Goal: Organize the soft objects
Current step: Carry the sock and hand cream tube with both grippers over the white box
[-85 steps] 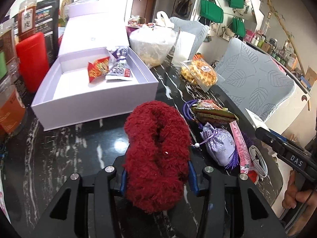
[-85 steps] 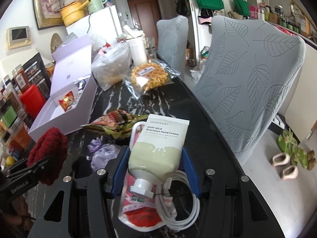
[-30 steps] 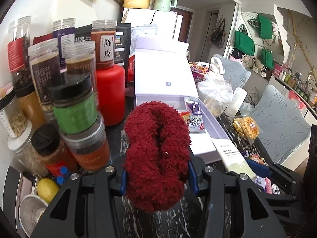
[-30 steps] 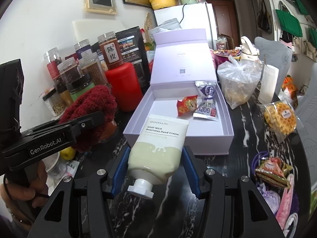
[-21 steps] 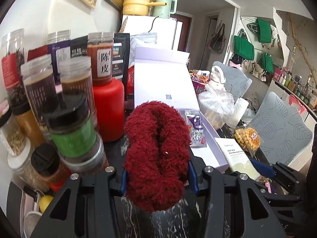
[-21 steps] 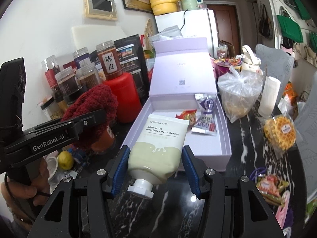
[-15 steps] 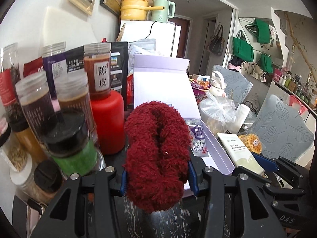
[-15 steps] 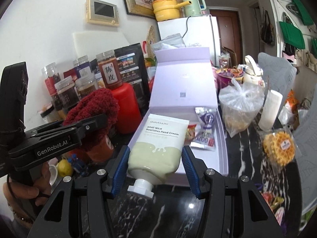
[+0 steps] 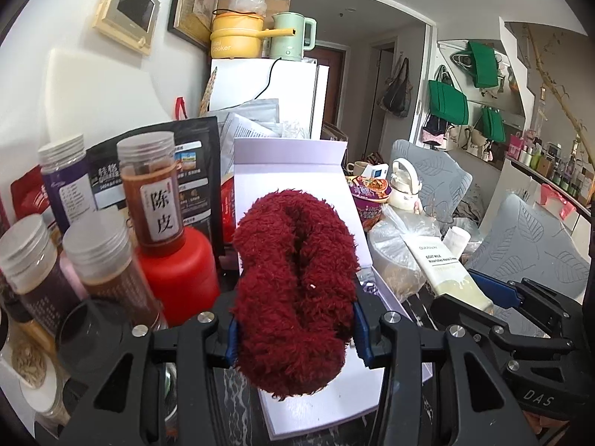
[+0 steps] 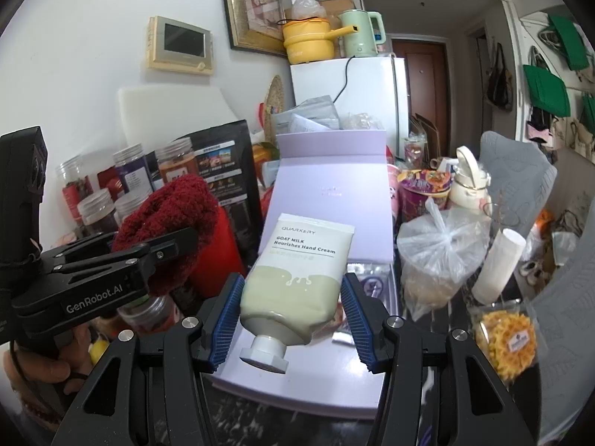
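A fluffy dark red cloth (image 9: 295, 290) fills the left wrist view, and my left gripper (image 9: 295, 334) is shut on it above the near end of the open lilac box (image 9: 327, 405). In the right wrist view my right gripper (image 10: 293, 319) is shut on a pale green hand cream tube (image 10: 297, 282), cap toward the camera, held over the lilac box (image 10: 297, 390). The left gripper (image 10: 111, 275) with the red cloth (image 10: 167, 219) hangs to the left of the tube. Snack packets (image 10: 372, 286) lie in the box, mostly hidden.
Jars (image 9: 152, 193) and a red canister (image 9: 178, 275) crowd the left of the box. Its raised lid (image 10: 331, 193) stands behind. A tied plastic bag (image 10: 438, 256), a paper roll (image 10: 498, 267) and a waffle pack (image 10: 505, 338) lie right. A hand (image 10: 33, 371) holds the left gripper.
Both grippers have risen and moved forward over the lilac box, each still gripping its object. The jars have slid down and left in the left wrist view.
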### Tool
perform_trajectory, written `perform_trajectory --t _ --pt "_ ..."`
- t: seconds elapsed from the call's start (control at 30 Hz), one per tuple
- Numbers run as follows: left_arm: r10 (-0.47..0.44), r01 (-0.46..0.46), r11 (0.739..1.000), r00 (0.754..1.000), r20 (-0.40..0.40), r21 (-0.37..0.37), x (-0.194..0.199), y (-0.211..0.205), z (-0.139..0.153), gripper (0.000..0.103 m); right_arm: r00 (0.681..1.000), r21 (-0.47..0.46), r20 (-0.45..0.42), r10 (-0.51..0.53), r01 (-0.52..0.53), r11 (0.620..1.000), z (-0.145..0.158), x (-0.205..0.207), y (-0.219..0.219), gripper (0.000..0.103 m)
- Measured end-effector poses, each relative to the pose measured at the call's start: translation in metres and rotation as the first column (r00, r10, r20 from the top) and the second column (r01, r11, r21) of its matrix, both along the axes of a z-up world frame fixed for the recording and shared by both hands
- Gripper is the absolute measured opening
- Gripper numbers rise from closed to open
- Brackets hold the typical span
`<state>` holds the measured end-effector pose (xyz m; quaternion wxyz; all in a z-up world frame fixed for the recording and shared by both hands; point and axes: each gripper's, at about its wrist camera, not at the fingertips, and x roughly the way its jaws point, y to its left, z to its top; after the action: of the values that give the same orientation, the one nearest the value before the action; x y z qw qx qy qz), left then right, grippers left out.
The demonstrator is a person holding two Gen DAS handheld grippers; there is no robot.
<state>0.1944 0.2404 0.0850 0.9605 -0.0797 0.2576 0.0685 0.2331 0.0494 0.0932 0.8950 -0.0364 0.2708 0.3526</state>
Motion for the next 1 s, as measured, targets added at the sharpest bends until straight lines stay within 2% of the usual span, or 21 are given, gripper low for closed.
perform_trajectory --t 0.33,0.47,0.63,0.87,1.0 --pt "-0.006 0.007 1.000 0.999 0.044 -0.011 0.039 0.011 0.011 0.046 0.999 0.010 0.031 -0.019 0.019 1.000 0.010 0.039 0.011 0.053" --pt "-0.004 0.004 1.000 0.999 0.041 0.001 0.052 0.015 0.005 0.046 0.999 -0.006 0.035 -0.025 0.025 1.000 0.008 0.056 0.020 0.053" --pt "-0.007 0.007 1.000 1.000 -0.022 -0.012 0.071 0.022 -0.013 0.046 0.999 -0.015 0.025 -0.031 0.031 0.999 -0.002 0.071 0.026 0.053" --pt "-0.025 0.024 1.000 0.994 -0.103 -0.010 0.092 0.022 -0.038 0.046 0.998 -0.047 -0.041 -0.047 0.045 0.998 -0.030 0.094 0.029 0.053" --pt "-0.029 0.027 1.000 0.990 -0.141 -0.014 0.099 0.021 -0.050 0.046 0.996 -0.063 -0.063 -0.060 0.056 0.996 -0.037 0.102 0.027 0.053"
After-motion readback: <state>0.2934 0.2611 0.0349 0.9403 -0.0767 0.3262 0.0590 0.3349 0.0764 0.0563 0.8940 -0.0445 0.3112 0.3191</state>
